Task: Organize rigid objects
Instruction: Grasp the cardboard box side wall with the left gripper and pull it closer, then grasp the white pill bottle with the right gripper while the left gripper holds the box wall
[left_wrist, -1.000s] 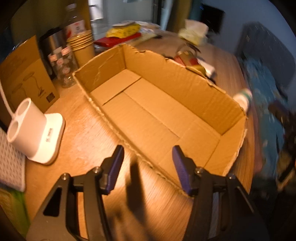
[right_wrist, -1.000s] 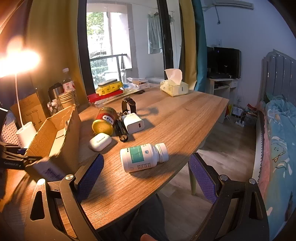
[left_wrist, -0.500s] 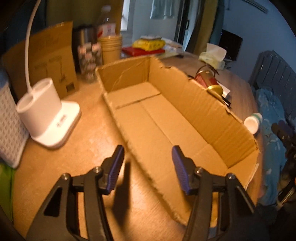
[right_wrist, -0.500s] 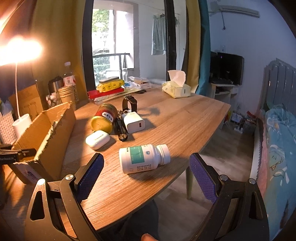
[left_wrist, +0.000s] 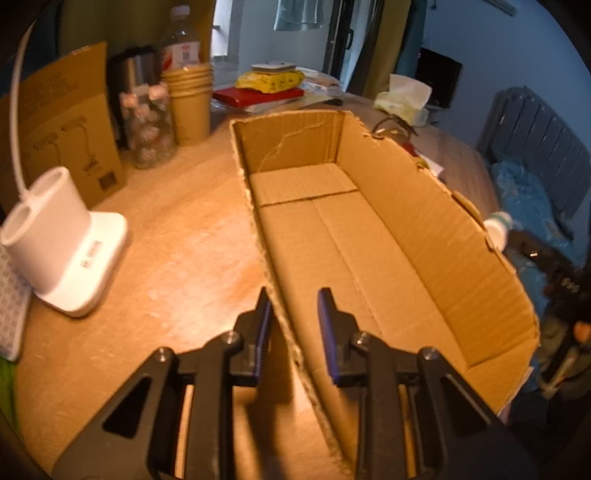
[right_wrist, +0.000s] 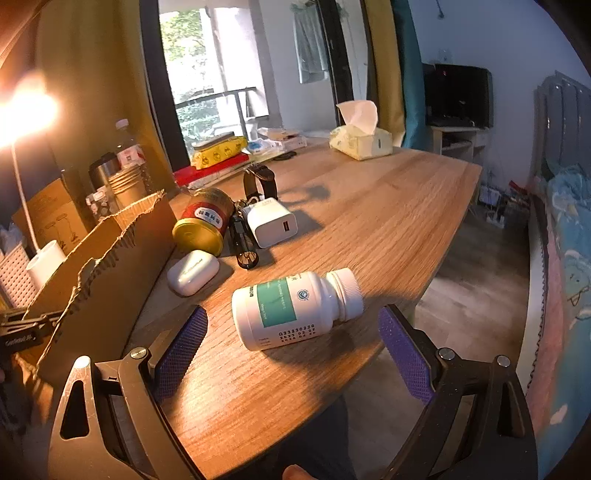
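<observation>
Your left gripper (left_wrist: 293, 325) straddles the near wall of the cardboard box (left_wrist: 424, 236), fingers narrowed with one pad outside and one inside. Your right gripper (right_wrist: 291, 354) is spread wide just short of the white pill bottle (right_wrist: 295, 308) lying on the table (right_wrist: 388, 221). Beyond it lie the earbud case (right_wrist: 192, 272), charger (right_wrist: 271, 221) and red jar (right_wrist: 205, 221).
</observation>
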